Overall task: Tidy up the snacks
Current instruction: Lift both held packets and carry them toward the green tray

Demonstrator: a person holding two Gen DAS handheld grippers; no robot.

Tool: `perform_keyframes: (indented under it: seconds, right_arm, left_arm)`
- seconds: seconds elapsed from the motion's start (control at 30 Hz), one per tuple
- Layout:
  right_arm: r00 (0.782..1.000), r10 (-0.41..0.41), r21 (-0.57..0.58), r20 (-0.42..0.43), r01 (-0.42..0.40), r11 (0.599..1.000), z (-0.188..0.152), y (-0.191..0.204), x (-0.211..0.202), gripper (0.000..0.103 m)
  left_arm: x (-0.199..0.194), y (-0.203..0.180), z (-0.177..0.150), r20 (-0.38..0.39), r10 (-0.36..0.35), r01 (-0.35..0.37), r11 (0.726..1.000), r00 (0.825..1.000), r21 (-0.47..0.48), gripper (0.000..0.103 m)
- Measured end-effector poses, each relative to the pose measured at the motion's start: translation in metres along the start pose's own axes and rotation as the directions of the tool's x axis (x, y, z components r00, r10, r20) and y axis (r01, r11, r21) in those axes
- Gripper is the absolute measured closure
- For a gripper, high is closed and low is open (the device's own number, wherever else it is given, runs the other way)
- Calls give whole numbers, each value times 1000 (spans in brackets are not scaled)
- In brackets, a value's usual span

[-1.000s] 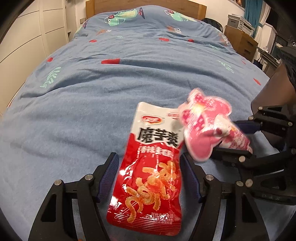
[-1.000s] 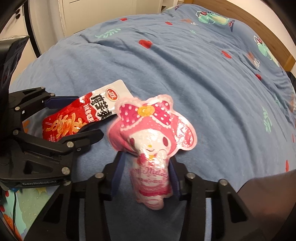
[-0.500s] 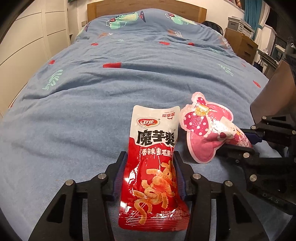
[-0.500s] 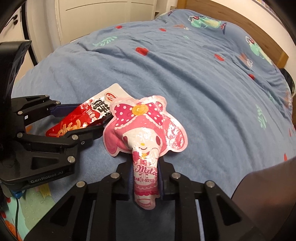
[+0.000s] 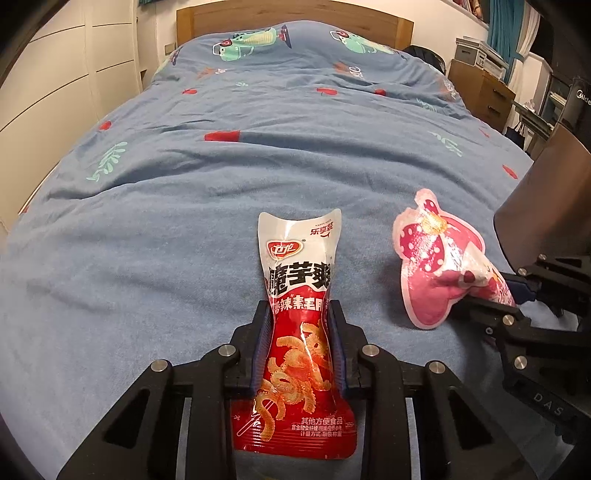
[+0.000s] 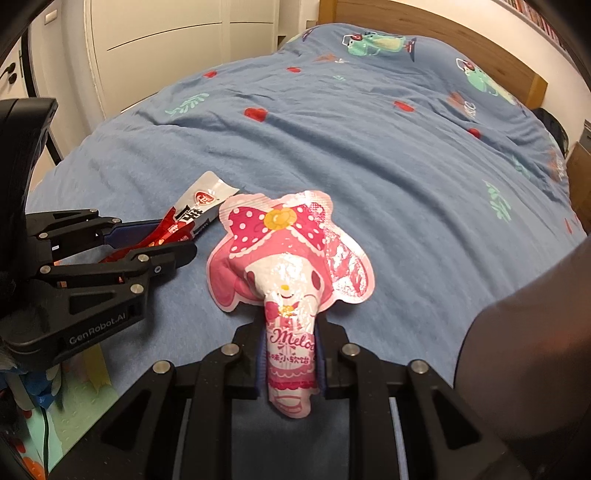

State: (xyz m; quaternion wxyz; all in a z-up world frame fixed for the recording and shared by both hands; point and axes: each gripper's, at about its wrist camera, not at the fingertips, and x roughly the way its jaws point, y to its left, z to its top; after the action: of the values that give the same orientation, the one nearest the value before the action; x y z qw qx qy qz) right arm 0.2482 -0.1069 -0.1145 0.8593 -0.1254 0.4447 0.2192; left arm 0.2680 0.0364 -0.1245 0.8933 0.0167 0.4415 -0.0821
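Observation:
A red snack packet (image 5: 299, 332) with a white top lies on the blue bedspread (image 5: 258, 147). My left gripper (image 5: 299, 308) has its jaws closing on the packet's middle, and the pads press its sides so that it is pinched narrow. To its right, a pink cartoon-character candy packet (image 6: 291, 266) is held by its lower stem in my right gripper (image 6: 290, 325), which is shut on it. The pink packet (image 5: 436, 266) and right gripper (image 5: 498, 297) show at the right of the left wrist view. The red packet (image 6: 195, 210) and left gripper (image 6: 173, 238) show at the left of the right wrist view.
The blue bedspread runs back to a wooden headboard (image 5: 295, 18). White wardrobe doors (image 5: 55, 74) stand along the left side. A wooden dresser (image 5: 480, 88) stands at the far right. A dark brown shape (image 6: 535, 332) fills the lower right.
My left jaws have closed in on the red packet, squeezing it narrow. My right jaws shut on the pink packet's stem, and that packet moved right, away from the red one.

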Motion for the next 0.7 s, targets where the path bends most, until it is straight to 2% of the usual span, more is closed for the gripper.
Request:
perform_keyframes:
  seconds: [0.7]
  right_arm:
    - [1000, -13, 92, 11, 12, 996, -25, 3, -32, 63]
  left_arm:
    - [-28, -12, 3, 62, 5, -5, 1000, 998, 3, 78]
